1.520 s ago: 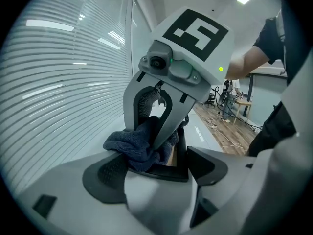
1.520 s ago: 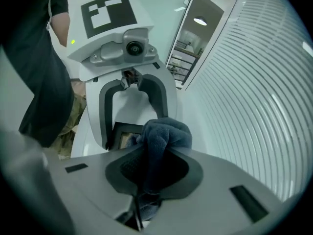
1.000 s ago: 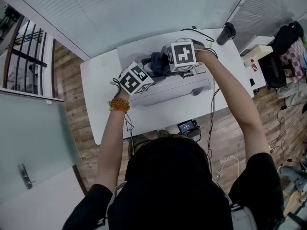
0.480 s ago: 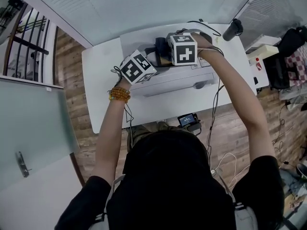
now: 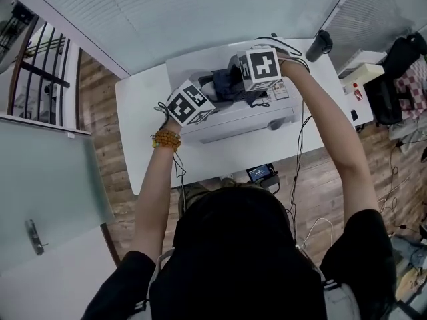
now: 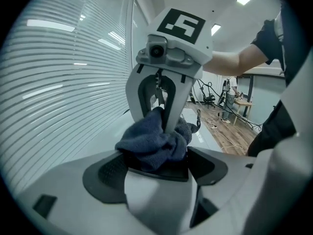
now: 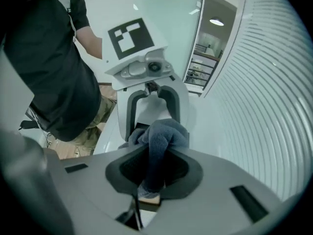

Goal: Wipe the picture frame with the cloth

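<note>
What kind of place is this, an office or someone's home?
Probably an office or lab workroom: a white table stands beside wall-wide blinds, with a frosted glass door and a bare wood floor.

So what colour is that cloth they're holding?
Dark greyish blue; the cloth shows best in the left gripper view.

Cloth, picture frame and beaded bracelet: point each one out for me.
cloth (image 6: 149, 141), left gripper view, bunched middle of the fabric.
picture frame (image 6: 164, 171), left gripper view, black edge just below the cloth.
beaded bracelet (image 5: 165, 141), head view, beads across the left wrist.
</note>
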`<action>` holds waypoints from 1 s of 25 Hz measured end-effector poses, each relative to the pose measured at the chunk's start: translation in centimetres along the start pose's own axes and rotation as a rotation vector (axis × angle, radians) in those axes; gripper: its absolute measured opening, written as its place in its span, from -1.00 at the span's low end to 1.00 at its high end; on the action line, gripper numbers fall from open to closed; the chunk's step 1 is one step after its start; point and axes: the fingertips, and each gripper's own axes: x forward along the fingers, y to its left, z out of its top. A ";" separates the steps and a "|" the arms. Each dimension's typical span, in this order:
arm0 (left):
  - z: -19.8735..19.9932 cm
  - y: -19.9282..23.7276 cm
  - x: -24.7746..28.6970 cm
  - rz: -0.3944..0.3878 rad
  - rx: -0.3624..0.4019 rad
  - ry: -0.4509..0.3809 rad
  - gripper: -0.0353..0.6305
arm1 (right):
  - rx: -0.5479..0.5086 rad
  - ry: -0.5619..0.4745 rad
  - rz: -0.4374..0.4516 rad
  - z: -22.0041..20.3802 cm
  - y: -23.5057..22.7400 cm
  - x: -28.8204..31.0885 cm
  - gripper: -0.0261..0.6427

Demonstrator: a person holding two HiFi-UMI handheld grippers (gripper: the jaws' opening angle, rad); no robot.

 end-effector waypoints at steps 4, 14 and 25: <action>0.0 0.1 0.1 -0.005 0.006 -0.004 0.21 | -0.067 0.137 -0.211 -2.5 -4.2 -1.6 -0.80; -0.2 0.6 0.4 0.003 0.007 -0.017 0.21 | -0.149 0.285 -0.215 -2.2 -2.1 1.3 -0.82; 0.0 -0.2 0.0 -0.009 0.002 -0.001 0.21 | -0.052 0.077 -0.098 -1.7 -1.9 -1.5 -0.80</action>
